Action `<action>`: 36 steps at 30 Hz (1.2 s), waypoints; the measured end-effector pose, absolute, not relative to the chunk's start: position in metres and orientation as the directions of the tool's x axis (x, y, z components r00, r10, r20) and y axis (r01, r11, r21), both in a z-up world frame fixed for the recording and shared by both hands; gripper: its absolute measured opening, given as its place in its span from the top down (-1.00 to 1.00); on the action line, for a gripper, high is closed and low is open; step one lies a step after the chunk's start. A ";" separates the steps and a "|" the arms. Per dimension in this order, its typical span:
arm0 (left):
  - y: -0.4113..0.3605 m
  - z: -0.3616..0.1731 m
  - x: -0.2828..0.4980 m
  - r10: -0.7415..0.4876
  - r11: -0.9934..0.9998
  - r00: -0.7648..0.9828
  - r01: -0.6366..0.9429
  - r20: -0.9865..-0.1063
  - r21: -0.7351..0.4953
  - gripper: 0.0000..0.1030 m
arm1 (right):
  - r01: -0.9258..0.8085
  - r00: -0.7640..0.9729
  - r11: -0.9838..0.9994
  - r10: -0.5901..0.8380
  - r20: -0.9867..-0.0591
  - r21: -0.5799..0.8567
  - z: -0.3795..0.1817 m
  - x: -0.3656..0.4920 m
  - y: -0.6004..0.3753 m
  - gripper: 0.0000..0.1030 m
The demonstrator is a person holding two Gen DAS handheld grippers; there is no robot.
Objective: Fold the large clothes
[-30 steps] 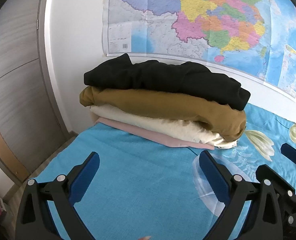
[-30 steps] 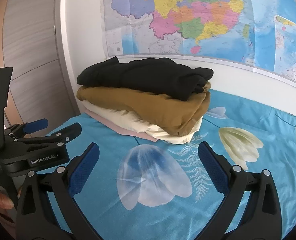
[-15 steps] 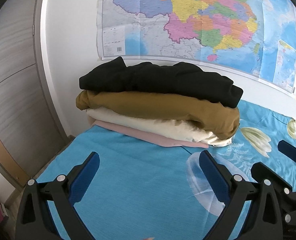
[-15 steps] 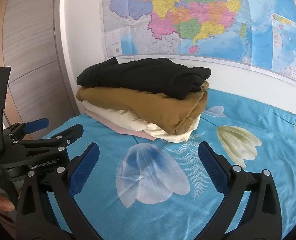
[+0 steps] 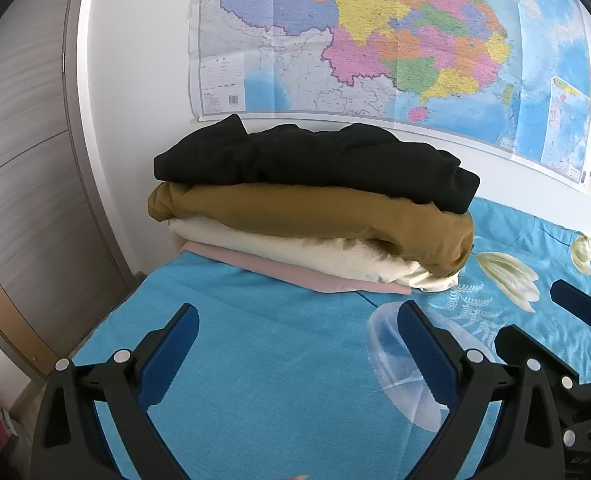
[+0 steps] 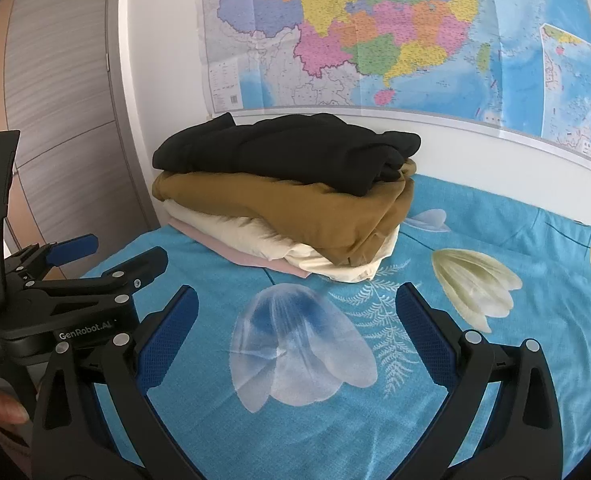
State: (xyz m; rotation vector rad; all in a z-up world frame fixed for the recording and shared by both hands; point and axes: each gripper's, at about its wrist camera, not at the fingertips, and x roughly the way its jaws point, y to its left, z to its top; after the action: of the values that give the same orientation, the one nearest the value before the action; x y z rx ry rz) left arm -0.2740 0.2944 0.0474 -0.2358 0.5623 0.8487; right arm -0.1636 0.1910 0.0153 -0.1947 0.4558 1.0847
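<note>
A stack of folded clothes sits on the bed against the wall: a black garment (image 5: 315, 164) (image 6: 287, 152) on top, a mustard brown one (image 5: 315, 220) (image 6: 295, 212) under it, then a cream one (image 5: 295, 248) (image 6: 255, 236) and a pink one (image 5: 279, 270) (image 6: 231, 254) at the bottom. My left gripper (image 5: 295, 344) is open and empty above the bedsheet, short of the stack. My right gripper (image 6: 295, 332) is open and empty, to the right of the left one. The left gripper also shows in the right wrist view (image 6: 107, 256), and a part of the right gripper shows in the left wrist view (image 5: 543, 332).
The bed has a blue sheet with a flower print (image 6: 495, 360) (image 5: 255, 360). A large map (image 5: 375, 40) (image 6: 375, 40) hangs on the white wall behind the stack. A grey wardrobe door (image 5: 23, 160) (image 6: 63, 100) stands at the left, past the bed's edge.
Both grippers have drawn back slightly and lifted; the stack sits a little lower and more central in both views. The clothes have not moved.
</note>
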 end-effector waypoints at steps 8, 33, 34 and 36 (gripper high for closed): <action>0.295 0.047 -0.273 0.639 0.648 0.530 -0.761 -0.558 0.019 -0.88 | -0.884 0.388 0.463 0.804 -0.450 0.066 0.015 -0.164 0.191 -0.89; 0.290 0.050 -0.272 0.637 0.654 0.533 -0.756 -0.557 0.024 -0.88 | -0.885 0.382 0.460 0.805 -0.453 0.073 0.015 -0.163 0.190 -0.89; 0.290 0.050 -0.272 0.638 0.652 0.532 -0.758 -0.556 0.024 -0.88 | -0.884 0.383 0.461 0.805 -0.452 0.072 0.015 -0.164 0.190 -0.89; 0.291 0.049 -0.271 0.635 0.655 0.534 -0.755 -0.558 0.023 -0.88 | -0.884 0.383 0.461 0.807 -0.451 0.074 0.016 -0.163 0.190 -0.89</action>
State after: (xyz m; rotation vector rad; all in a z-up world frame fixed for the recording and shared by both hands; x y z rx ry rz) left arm -0.2714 0.2906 0.0494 -0.2328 0.5647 0.8375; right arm -0.1627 0.1898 0.0155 -0.1903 0.4615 1.0864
